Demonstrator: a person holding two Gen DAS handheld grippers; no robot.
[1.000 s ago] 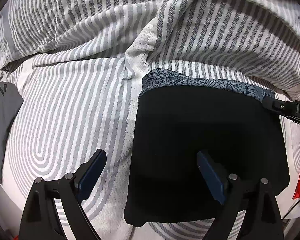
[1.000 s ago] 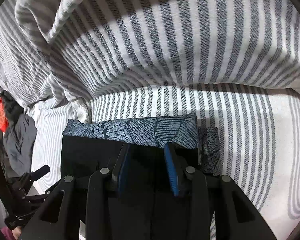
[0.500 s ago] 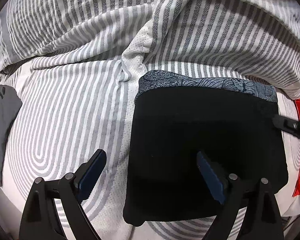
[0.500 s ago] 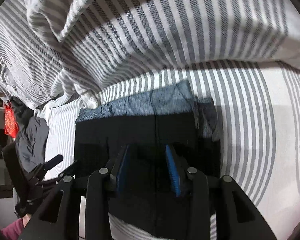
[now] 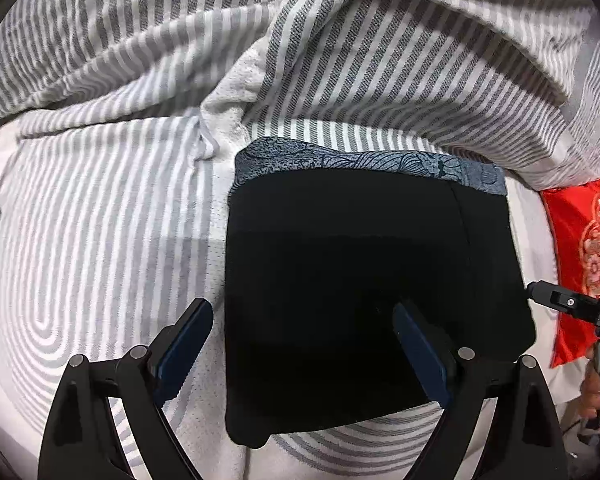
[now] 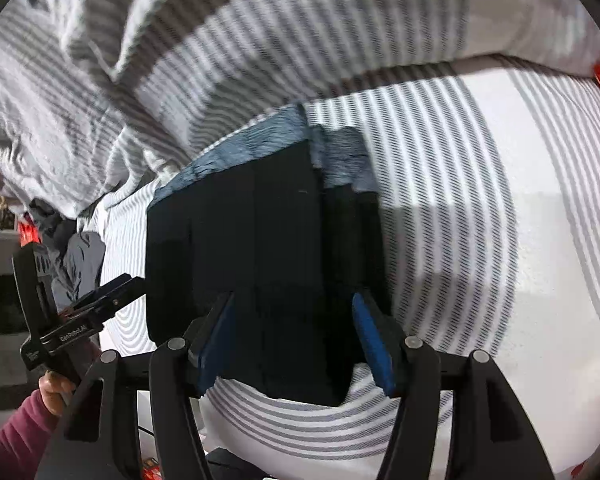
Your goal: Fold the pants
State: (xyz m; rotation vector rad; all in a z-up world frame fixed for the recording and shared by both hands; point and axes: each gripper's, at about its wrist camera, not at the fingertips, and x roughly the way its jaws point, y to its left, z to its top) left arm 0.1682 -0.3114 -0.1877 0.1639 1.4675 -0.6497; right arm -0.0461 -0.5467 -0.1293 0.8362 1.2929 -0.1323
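Note:
The black pants (image 5: 364, 280) lie folded into a squarish stack on the striped bed sheet (image 5: 100, 220), with a blue patterned waistband (image 5: 360, 164) at the far edge. My left gripper (image 5: 300, 348) is open above the stack's near left part, holding nothing. In the right wrist view the pants (image 6: 260, 248) lie in the middle, waistband (image 6: 252, 148) far. My right gripper (image 6: 296, 340) is open over the stack's near edge, holding nothing. Each gripper shows at the edge of the other's view: the right one (image 5: 568, 304), the left one (image 6: 88, 312).
A rumpled striped blanket (image 5: 340, 40) is heaped behind the pants. A red patterned cloth (image 5: 580, 248) lies to the right. Grey clothes (image 6: 76, 264) lie off the bed's left side in the right wrist view. A hand in a maroon sleeve (image 6: 32, 412) holds the left gripper.
My right gripper has opened wider and drawn back from the waistband toward the stack's near edge. The left gripper has stayed open and shifted slightly. The pants have not moved.

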